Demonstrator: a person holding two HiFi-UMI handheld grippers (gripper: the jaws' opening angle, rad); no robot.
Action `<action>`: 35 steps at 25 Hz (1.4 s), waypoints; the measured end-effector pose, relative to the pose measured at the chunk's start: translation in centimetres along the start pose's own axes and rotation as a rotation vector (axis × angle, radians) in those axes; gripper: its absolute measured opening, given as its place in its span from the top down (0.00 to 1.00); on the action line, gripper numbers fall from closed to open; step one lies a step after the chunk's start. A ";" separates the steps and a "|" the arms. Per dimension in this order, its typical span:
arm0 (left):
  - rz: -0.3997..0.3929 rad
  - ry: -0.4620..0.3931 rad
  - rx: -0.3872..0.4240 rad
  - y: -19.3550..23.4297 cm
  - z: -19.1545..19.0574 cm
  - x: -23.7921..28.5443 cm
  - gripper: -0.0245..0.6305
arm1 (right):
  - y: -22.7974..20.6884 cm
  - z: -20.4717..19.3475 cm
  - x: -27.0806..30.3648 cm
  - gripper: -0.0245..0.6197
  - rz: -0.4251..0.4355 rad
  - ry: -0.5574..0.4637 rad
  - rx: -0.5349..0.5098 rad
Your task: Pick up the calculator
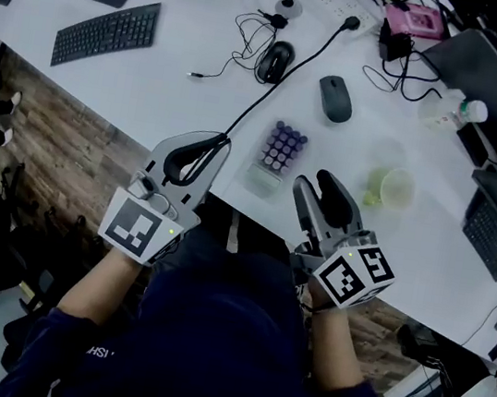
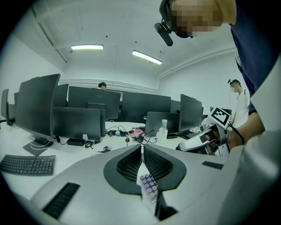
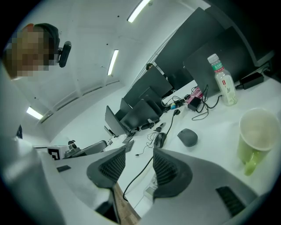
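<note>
Fingers (image 2: pixel 127 165) of left gripper (image 2: pixel 142 148) pressed together, right gripper (image 3: pixel 139 150) spread, calculator (image 1: pixel 274 155) lengthwise away across desk (image 1: pixel 182 89)

- The calculator (image 1: pixel 277 155) lies on the table (image 1: pixel 176 97) near its front edge, between the left gripper (image 1: pixel 219 145) and the right gripper (image 1: pixel 314 183).
- Behind it sit a wired mouse (image 1: pixel 275 61) and, to the right, a second mouse (image 1: pixel 335 98).
- A keyboard (image 1: pixel 106 32) lies far left.
- A cup (image 1: pixel 396 188) stands right of the calculator, with a bottle (image 1: pixel 451 111) behind it.

No readable text.
Sleeve print (image 1: pixel 99 352) at 7 o'clock and bottle label (image 3: pixel 225 85) at 2 o'clock: too blurred.
</note>
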State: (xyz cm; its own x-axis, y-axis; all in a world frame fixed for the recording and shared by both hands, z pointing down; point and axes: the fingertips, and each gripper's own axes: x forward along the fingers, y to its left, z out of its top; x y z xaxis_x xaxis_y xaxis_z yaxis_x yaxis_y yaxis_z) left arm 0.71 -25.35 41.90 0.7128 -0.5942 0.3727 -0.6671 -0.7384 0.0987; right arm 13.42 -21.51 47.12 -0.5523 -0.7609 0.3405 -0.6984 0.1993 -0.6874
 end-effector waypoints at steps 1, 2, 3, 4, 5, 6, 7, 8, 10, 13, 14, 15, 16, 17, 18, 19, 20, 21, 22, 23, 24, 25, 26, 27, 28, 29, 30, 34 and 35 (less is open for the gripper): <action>-0.008 0.009 -0.003 0.0 -0.3 0.2 0.90 | -0.4 -0.4 0.1 0.65 -0.007 0.004 0.012; -0.015 0.018 -0.008 0.1 -0.8 0.4 0.90 | -0.7 -0.7 0.3 0.65 -0.016 0.008 0.024; -0.022 0.024 -0.013 0.2 -1.2 0.6 0.90 | -1.1 -1.2 0.4 0.65 -0.027 0.012 0.037; -0.029 0.029 -0.018 0.3 -1.6 0.9 0.90 | -1.4 -1.6 0.6 0.65 -0.037 0.015 0.050; -0.036 0.034 -0.022 0.5 -2.0 1.2 0.90 | -1.8 -1.9 0.8 0.65 -0.047 0.017 0.061; -0.043 0.040 -0.025 0.6 -2.4 1.5 0.90 | -2.2 -2.3 1.1 0.65 -0.057 0.018 0.070; -0.049 0.048 -0.028 0.9 -2.9 1.9 0.90 | -2.7 -2.6 1.4 0.65 -0.068 0.019 0.079; -0.055 0.058 -0.032 1.1 -3.4 2.2 0.90 | -3.2 -3.0 1.7 0.65 -0.081 0.021 0.087; -0.080 0.078 -0.038 1.2 -4.2 2.7 0.90 | -3.8 -4.1 2.0 0.65 -0.113 0.025 0.112; -0.136 0.088 -0.038 1.0 -5.0 3.3 0.90 | -4.6 -5.9 2.1 0.65 -0.158 0.028 0.155; -0.147 0.088 -0.038 1.0 -5.3 3.5 0.90 | -4.8 -6.4 2.2 0.65 -0.170 0.029 0.166; -0.155 0.092 -0.038 1.1 -5.7 3.6 0.90 | -5.1 -6.9 2.3 0.65 -0.183 0.030 0.177; -0.163 0.102 -0.040 1.2 -6.2 3.6 0.90 | -5.3 -7.4 2.4 0.65 -0.195 0.030 0.188; -0.171 0.111 -0.045 1.2 -6.7 3.6 0.90 | -5.5 -7.9 2.4 0.65 -0.206 0.030 0.198; -0.181 0.114 -0.051 1.2 -7.1 3.6 0.90 | -5.7 -8.4 2.4 0.65 -0.217 0.031 0.209; -0.191 0.118 -0.058 1.2 -7.5 3.5 0.90 | -5.8 -8.9 2.4 0.65 -0.227 0.032 0.219; -0.200 0.125 -0.063 1.2 -7.8 3.5 0.90 | -6.0 -9.4 2.4 0.65 -0.237 0.033 0.228; -0.207 0.136 -0.066 1.3 -8.2 3.5 0.90 | -6.1 -9.8 2.5 0.65 -0.246 0.034 0.236; -0.213 0.149 -0.065 1.3 -8.6 3.4 0.90 | -6.3 -10.3 2.5 0.65 -0.254 0.035 0.244; -0.218 0.162 -0.062 1.4 -9.0 3.3 0.90 | -6.4 -10.7 2.5 0.65 -0.261 0.037 0.252; -0.224 0.172 -0.060 1.4 -9.4 3.3 0.90 | -6.5 -11.2 2.5 0.65 -0.266 0.038 0.261; -0.234 0.170 -0.060 1.3 -9.5 3.3 0.90 | -6.6 -11.6 2.5 0.66 -0.271 0.039 0.269; -0.242 0.161 -0.063 1.2 -9.5 3.3 0.90 | -6.7 -12.0 2.5 0.66 -0.275 0.040 0.277; -0.247 0.157 -0.067 1.1 -9.6 3.4 0.90 | -6.8 -12.3 2.6 0.66 -0.278 0.041 0.283; -0.250 0.157 -0.070 1.1 -9.8 3.4 0.90 | -6.8 -12.7 2.6 0.66 -0.281 0.044 0.288; -0.250 0.160 -0.072 1.1 -10.1 3.3 0.90 | -6.9 -13.0 2.7 0.66 -0.282 0.046 0.293; -0.251 0.167 -0.073 1.1 -10.4 3.2 0.90 | -7.0 -13.3 2.7 0.66 -0.283 0.048 0.300; -0.251 0.197 -0.080 1.1 -11.7 2.7 0.90 | -7.3 -14.4 2.8 0.66 -0.284 0.050 0.325; -0.248 0.198 -0.086 1.2 -12.0 2.5 0.90 | -7.3 -14.6 2.8 0.66 -0.284 0.050 0.332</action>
State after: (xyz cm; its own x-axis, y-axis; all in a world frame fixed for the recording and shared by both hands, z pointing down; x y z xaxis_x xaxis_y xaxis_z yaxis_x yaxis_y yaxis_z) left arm -0.85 -23.87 54.08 0.8057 -0.3194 0.4988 -0.5000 -0.8183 0.2836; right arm 10.32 -16.13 62.43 -0.3865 -0.7243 0.5709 -0.6463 -0.2290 -0.7280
